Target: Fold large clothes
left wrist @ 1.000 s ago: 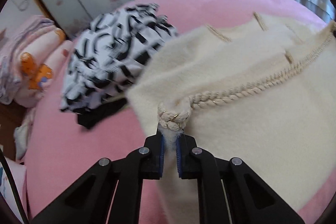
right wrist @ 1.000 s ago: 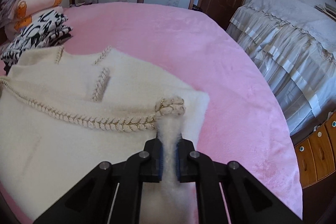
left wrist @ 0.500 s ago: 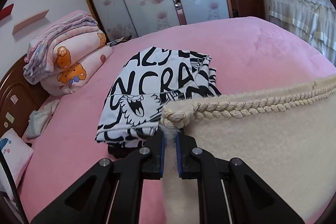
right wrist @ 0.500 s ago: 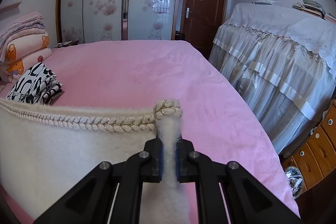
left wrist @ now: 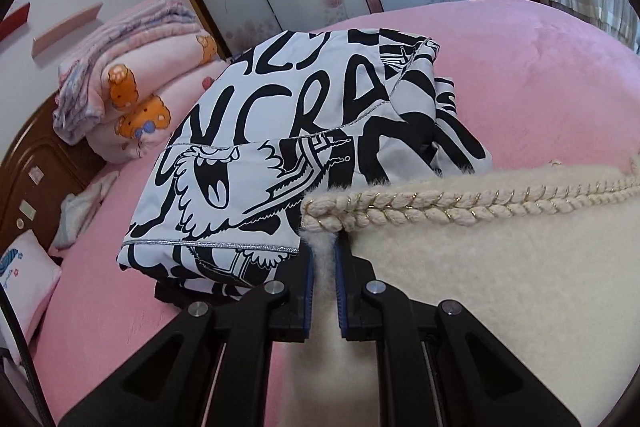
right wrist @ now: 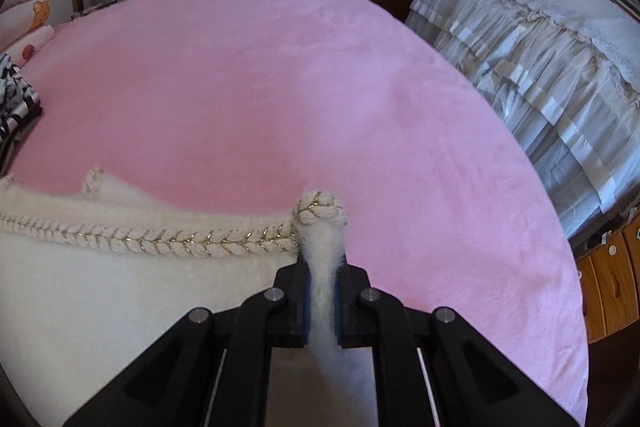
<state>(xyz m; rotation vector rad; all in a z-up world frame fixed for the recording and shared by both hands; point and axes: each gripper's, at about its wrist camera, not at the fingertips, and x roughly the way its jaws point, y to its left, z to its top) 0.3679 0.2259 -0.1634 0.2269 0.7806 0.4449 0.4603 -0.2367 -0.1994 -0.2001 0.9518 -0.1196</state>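
**Two black grippers with blue pads**

The left gripper [left wrist: 323, 279] is matte black plastic. Each finger is an angular linkage: a wide triangular arm with a triangular cut-out, then a narrower bar, then a blocky tip. Round silver screws [left wrist: 272, 288] mark the pivots, two on each side. The inner faces of the tips carry thin blue pads [left wrist: 307, 291]. Pale rails show between the arms lower down. A black cable [left wrist: 24, 355] runs along the left edge of that view.

The right gripper [right wrist: 323, 291] has the same build: black arms, silver screws [right wrist: 274, 294], blue pads [right wrist: 306, 307], and a grey plate [right wrist: 320, 387] between the arms.
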